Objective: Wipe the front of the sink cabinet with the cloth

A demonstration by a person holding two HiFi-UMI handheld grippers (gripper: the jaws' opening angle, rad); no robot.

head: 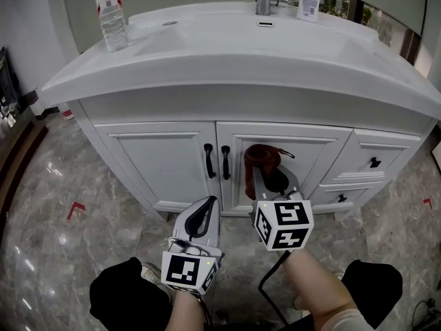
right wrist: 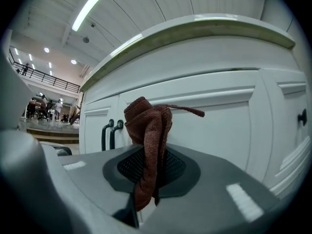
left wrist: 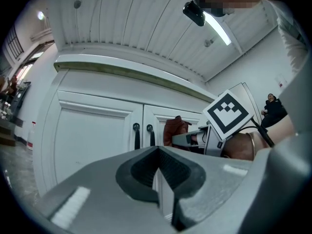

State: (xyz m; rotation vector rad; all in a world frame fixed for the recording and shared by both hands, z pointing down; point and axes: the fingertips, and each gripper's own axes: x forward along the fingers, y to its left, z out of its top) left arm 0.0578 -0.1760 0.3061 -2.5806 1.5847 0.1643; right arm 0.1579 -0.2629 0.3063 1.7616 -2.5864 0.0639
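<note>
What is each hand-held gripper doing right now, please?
Left hand-held gripper: closed, holding nothing.
Right hand-held gripper: closed on the cloth.

You have bright, even light, and a long white ceiling tube lamp (right wrist: 87, 9) glares in your right gripper view. The glossy grey marble floor (head: 41, 205) shows a pale sheen. The white sink cabinet (head: 165, 161) lies in soft shadow under its countertop's overhang. Both gripper views bend strongly toward black round edges, while your head view is sharp.
</note>
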